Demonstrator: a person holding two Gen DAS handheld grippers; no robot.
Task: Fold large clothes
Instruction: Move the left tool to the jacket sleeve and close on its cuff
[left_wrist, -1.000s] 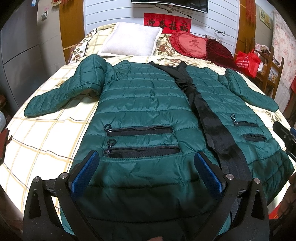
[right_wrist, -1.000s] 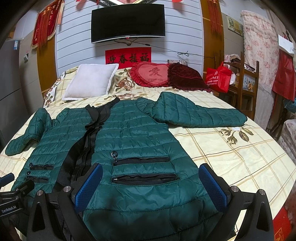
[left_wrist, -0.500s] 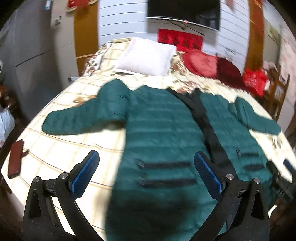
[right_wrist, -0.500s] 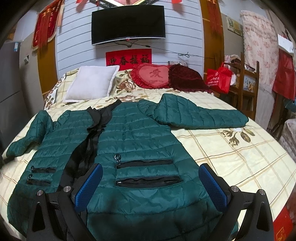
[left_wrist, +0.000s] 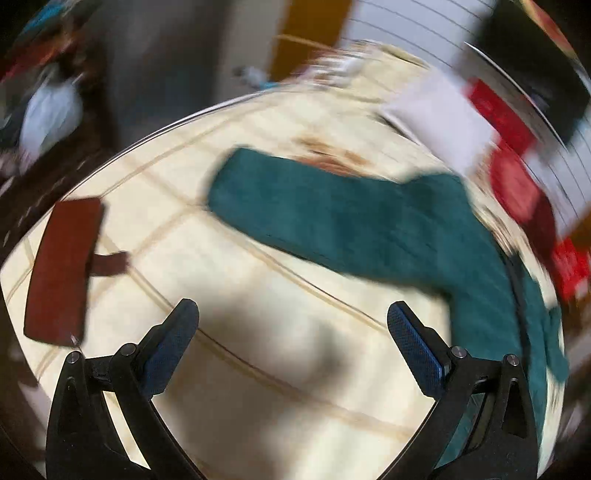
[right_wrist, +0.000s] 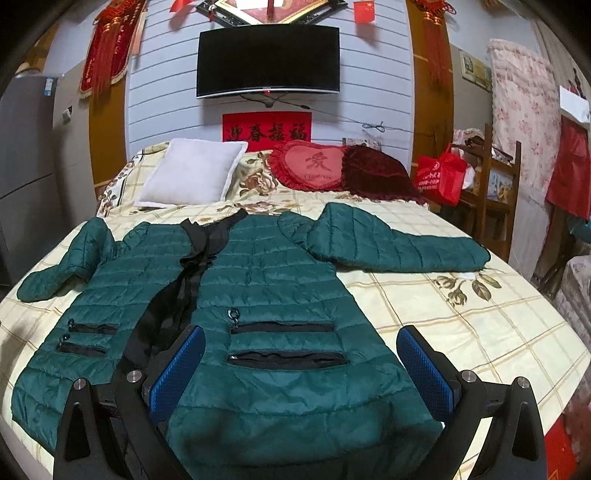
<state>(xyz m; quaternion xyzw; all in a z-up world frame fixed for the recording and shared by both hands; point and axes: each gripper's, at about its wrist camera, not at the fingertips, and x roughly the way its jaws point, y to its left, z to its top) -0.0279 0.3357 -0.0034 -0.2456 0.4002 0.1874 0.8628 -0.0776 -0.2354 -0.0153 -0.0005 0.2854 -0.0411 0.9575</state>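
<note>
So from where I'm sitting, the green puffer jacket (right_wrist: 258, 295) is laid flat on the bed (right_wrist: 480, 325), front side up, collar toward the headboard end and hem down at the foot edge nearest me. Both sleeves are spread out, one reaching toward the bed's right edge, the other toward the left edge. The black zipper strip runs down the middle, and the pocket zippers show on both front panels.

My right hand-held gripper (right_wrist: 299, 365) is released, fingers wide apart, hovering over the hem at the foot of the bed, not touching anything as far as I can see.

My left hand-held gripper (left_wrist: 291, 343) is also spread wide and holding nothing. It's over bare checked sheet near the bed's left edge, with the jacket's sleeve (left_wrist: 314, 206) lying just ahead (that view is badly motion-blurred, so details are mushy). A reddish-brown flat thing (left_wrist: 62, 269) sits at the bed's edge there; I can't tell what it is.

A white pillow (right_wrist: 192, 177) and a red heart cushion (right_wrist: 314, 166) sit at the headboard end.
</note>
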